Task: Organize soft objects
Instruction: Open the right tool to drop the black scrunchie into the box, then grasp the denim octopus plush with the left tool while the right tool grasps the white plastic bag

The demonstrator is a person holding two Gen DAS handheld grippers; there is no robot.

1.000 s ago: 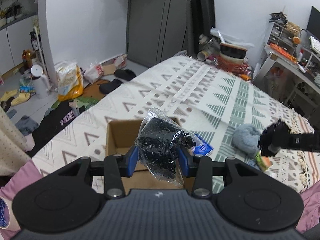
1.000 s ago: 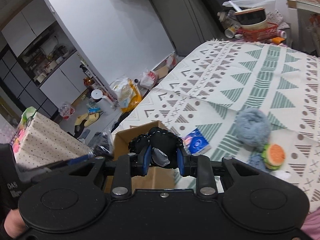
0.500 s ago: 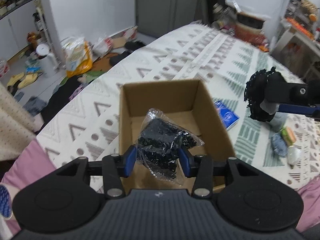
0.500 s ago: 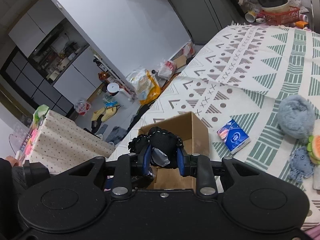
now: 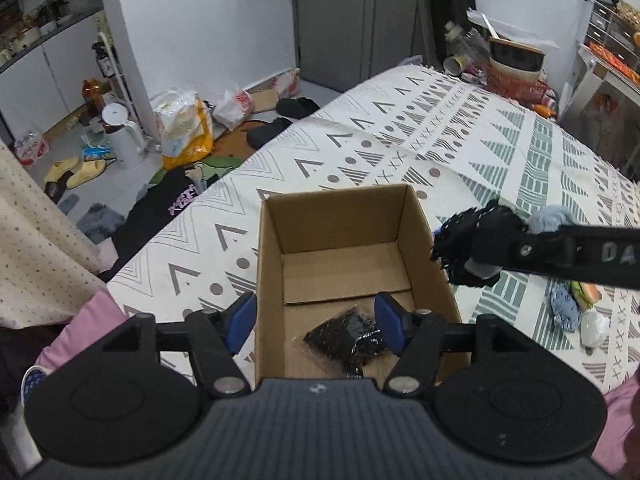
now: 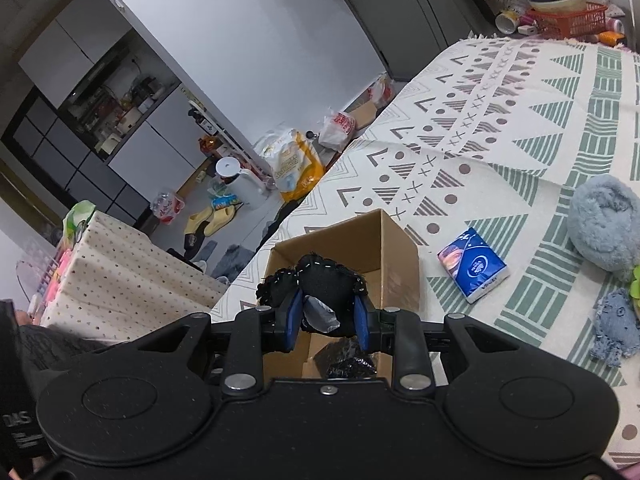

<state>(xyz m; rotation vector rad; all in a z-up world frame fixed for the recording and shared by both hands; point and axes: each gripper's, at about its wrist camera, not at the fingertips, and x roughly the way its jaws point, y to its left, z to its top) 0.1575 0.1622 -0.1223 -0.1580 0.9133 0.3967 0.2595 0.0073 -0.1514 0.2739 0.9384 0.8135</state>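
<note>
A cluttered bedroom with a patterned bed at its centre

The bedspread (image 5: pixel 460 148), cream with grey and green triangles, fills the middle. Beyond it a white wall (image 5: pixel 208 20) meets dark grey wardrobe doors (image 5: pixel 360 16). The pale floor (image 5: pixel 116 184) is strewn with yellow slippers (image 5: pixel 76 170), bags and a white kettle (image 5: pixel 120 134); white cabinets (image 6: pixel 132 152) stand left.

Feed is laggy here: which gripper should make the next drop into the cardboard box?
Right. The right gripper is shut on a black fabric bundle beside the cardboard box. The left gripper is open, its bagged black item already inside.
</note>
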